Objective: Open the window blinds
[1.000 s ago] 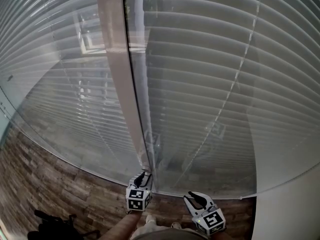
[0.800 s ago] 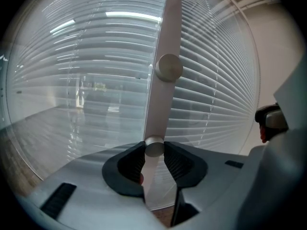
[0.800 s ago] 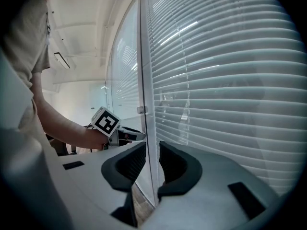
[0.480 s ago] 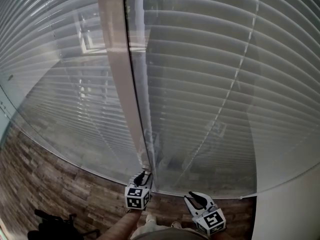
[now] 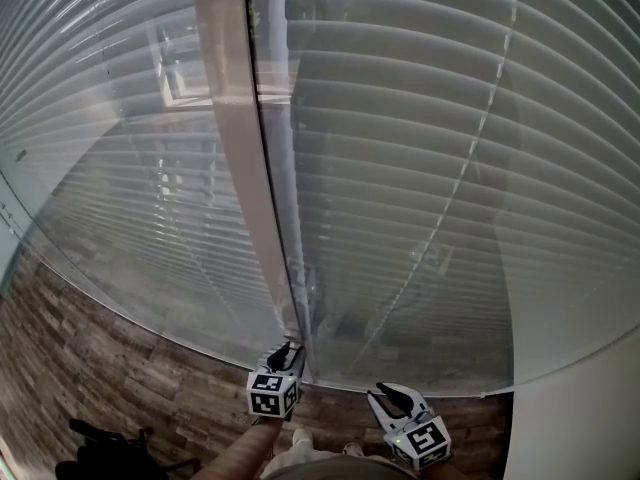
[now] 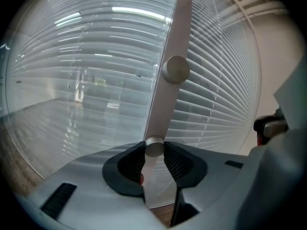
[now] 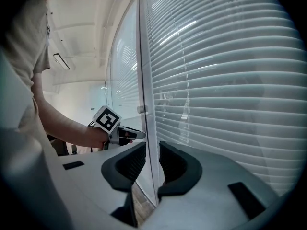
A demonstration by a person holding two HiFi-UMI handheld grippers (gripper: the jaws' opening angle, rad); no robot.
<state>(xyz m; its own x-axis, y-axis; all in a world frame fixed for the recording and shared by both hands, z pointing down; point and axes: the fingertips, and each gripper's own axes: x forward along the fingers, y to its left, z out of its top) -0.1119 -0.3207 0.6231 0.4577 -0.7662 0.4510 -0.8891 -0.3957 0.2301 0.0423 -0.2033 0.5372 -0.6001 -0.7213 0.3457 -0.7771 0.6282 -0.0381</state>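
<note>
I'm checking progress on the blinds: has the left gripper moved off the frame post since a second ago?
No. The left gripper stays at the foot of the frame post, shut on the round knob.

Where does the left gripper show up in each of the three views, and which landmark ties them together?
Head view: left gripper at bottom centre, against the vertical post.
Left gripper view: left gripper fills the bottom, jaws closed on a round knob on the post.
Right gripper view: left gripper left of centre, held by a hand, tips at the post.
Shared landmark: the post between the blinds.
</note>
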